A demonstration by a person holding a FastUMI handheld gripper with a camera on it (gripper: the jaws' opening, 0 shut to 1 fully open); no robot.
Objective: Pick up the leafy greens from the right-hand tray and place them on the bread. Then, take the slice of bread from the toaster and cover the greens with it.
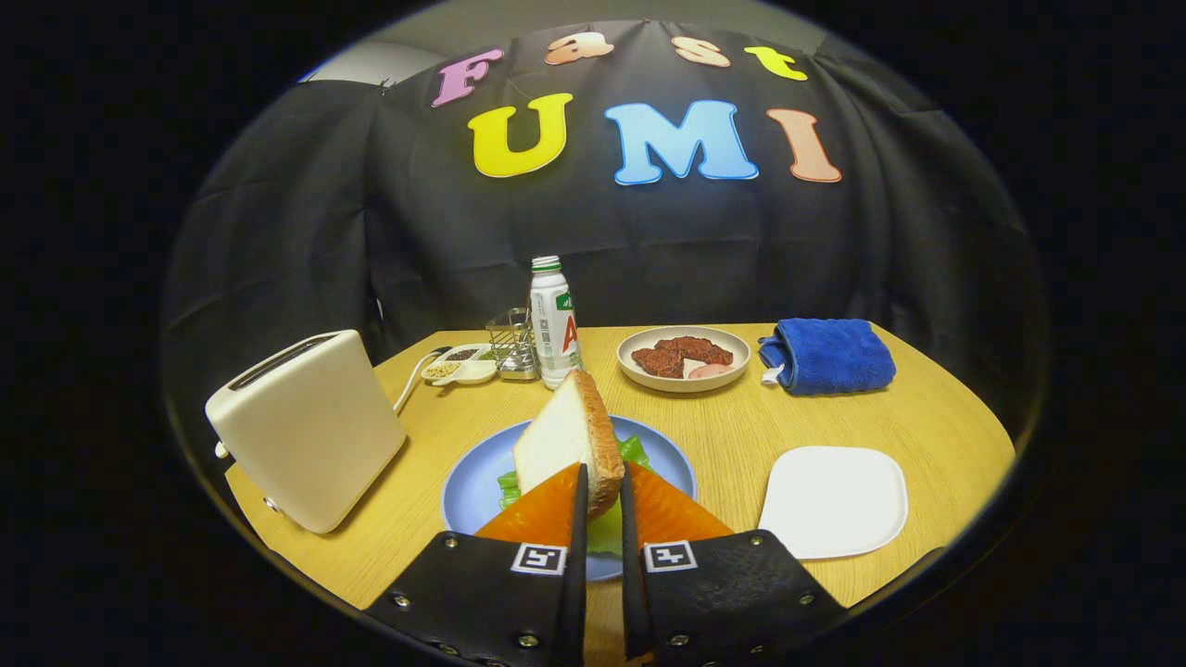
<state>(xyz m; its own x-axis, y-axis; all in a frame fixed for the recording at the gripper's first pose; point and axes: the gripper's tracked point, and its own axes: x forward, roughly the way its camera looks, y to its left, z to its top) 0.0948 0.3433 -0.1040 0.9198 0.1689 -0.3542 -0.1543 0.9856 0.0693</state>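
My gripper [602, 486] is shut on a slice of bread [567, 440], which stands on edge between the two orange fingers [542, 514], tilted back away from me. It hangs just above a blue plate [473, 491]. Leafy greens [635, 451] lie on that plate under the slice, showing on both sides of it and between the fingers. The bread beneath the greens is hidden. A cream toaster [306, 426] stands left of the plate, its top slot looking empty. A white square tray [834, 500] lies bare to the right of the plate.
Beyond the plate stand a white bottle [554, 320], a wire holder [512, 345] and a small condiment dish [460, 364]. A beige plate of meat [684, 358] and a folded blue towel [825, 355] sit at the back right. The toaster's cord [412, 380] runs behind it.
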